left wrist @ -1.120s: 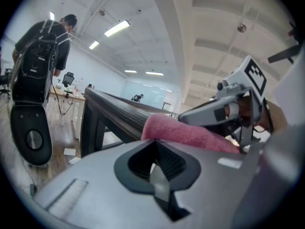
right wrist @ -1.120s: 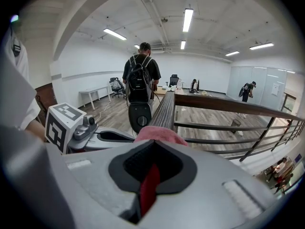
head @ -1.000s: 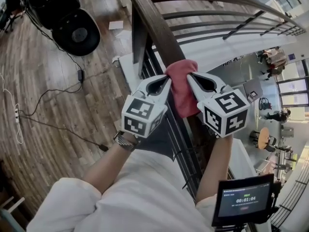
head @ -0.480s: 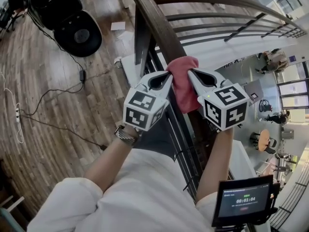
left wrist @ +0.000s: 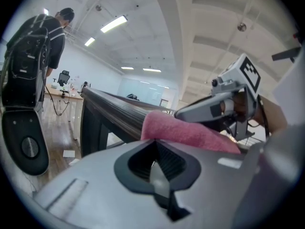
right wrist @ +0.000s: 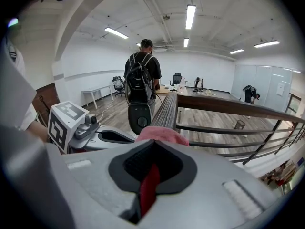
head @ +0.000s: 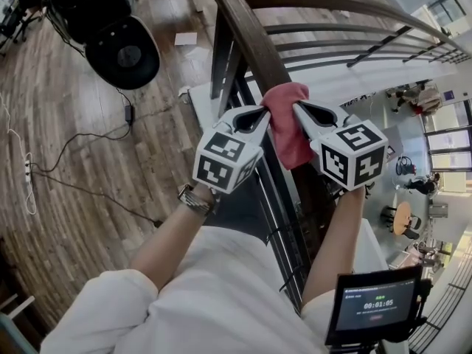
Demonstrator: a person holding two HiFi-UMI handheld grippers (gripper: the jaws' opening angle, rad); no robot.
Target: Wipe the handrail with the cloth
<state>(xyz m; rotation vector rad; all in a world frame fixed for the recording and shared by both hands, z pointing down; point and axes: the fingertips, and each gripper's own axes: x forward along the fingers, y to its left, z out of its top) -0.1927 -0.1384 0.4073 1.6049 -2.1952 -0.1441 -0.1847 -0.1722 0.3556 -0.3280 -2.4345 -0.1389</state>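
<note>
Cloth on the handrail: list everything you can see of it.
The pink-red cloth looks soft and nappy, like towelling, and is bunched into folds. It lies draped over the top of the dark wooden handrail and hangs down the rail's right side in the head view. The right gripper is shut on its right edge, with red fabric showing between the jaws. The shut left gripper meets its left edge; whether it pinches fabric is unclear.

Wood, cloth and plastic at the rail
The handrail [head: 251, 35] was dark, smooth, faintly glossy wood; the cloth [head: 287, 127] nappy pink fabric; the left tool [head: 263, 113] and right tool [head: 299, 110] matt grey plastic.
</note>
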